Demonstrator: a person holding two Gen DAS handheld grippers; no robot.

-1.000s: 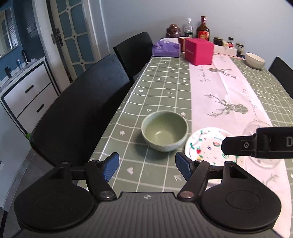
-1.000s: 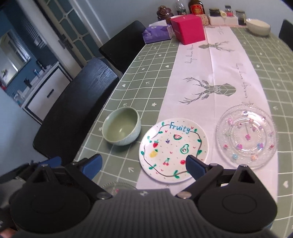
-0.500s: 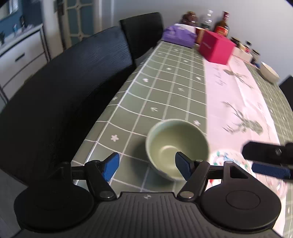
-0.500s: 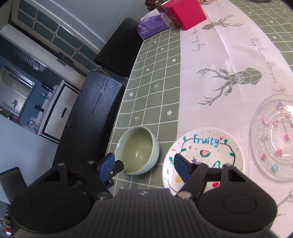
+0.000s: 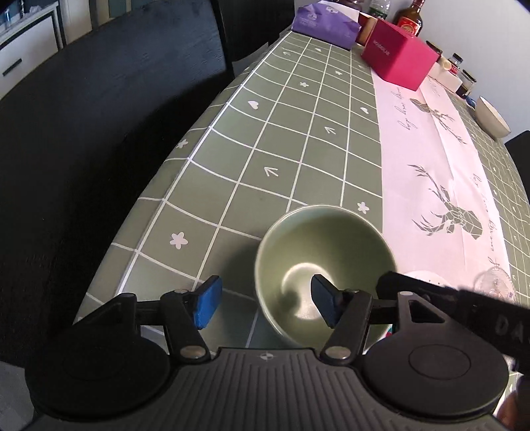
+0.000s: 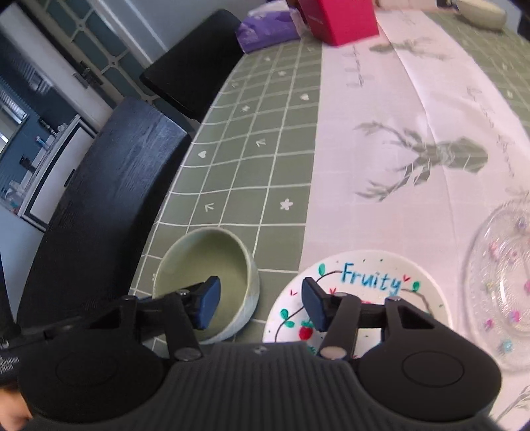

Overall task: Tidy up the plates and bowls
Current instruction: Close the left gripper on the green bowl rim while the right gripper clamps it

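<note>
A green bowl [image 5: 326, 265] stands upright on the green checked tablecloth near the table's left edge; it also shows in the right wrist view [image 6: 212, 268]. My left gripper [image 5: 265, 303] is open, straddling the bowl's near-left rim, its right fingertip [image 5: 323, 298] over the bowl's inside. My right gripper [image 6: 260, 303] is open, straddling the bowl's right rim, its left fingertip [image 6: 208, 300] over the bowl's inside, its right one over the white "Fruity" plate [image 6: 364, 288]. A clear glass plate [image 6: 500, 272] lies to the right.
Black chairs [image 5: 99, 132] stand along the table's left side. A pink box [image 5: 397, 59], a purple tissue pack [image 5: 326, 21], bottles and jars stand at the far end. A cream bowl [image 5: 492, 116] sits far right on the table. A white deer-print runner [image 5: 427, 185] lies down the middle.
Both grippers have moved forward and down to the green bowl. The left gripper's right finger and the right gripper's left finger now hang over the bowl's inside.
</note>
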